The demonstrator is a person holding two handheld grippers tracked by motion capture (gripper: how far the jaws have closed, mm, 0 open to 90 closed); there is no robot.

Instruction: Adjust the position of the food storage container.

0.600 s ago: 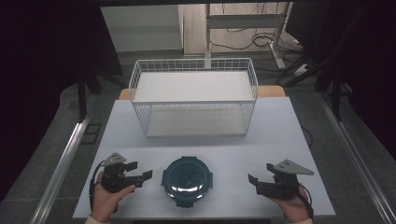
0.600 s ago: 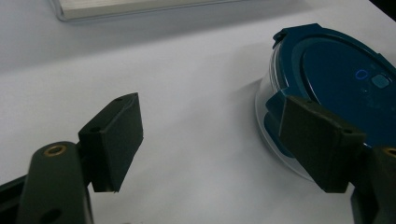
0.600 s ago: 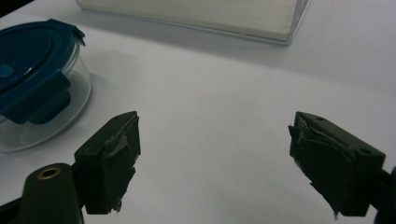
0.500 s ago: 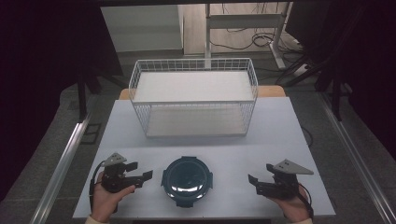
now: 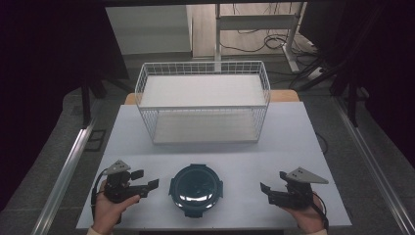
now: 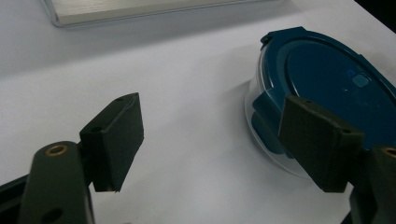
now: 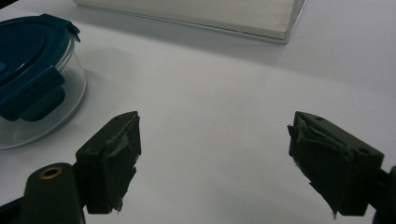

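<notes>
A: Position of the container (image 5: 195,189)?

B: Round, clear-walled, dark blue clip-on lid. It sits on the white surface (image 5: 293,142) near the front edge, about midway between the two tongs, lid on, latches down.

A: Left tongs (image 5: 145,184)?

B: Held in the left hand (image 5: 111,208) at the front left. Jaws spread wide, nothing between them. Tips point toward the container, just beside its left rim but apart from it. In the left gripper view the container (image 6: 327,88) lies beyond the right-hand jaw, which partly covers its near wall; the gap between the jaws opens on bare surface (image 6: 187,121).

A: Right tongs (image 5: 272,192)?

B: In the right hand (image 5: 308,218) at the front right, grey plate on top. Jaws also wide apart and empty. Farther from the container than the left pair; a clear stretch of surface lies between. In the right gripper view the container (image 7: 32,79) sits at the far left, outside the jaws.

A: Anything else on the surface?

B: A white wire basket (image 5: 203,100) at the back, centred, well apart from the container and both tongs. A pale flat board shows inside it. Whether anything else is in it, cannot tell.
</notes>
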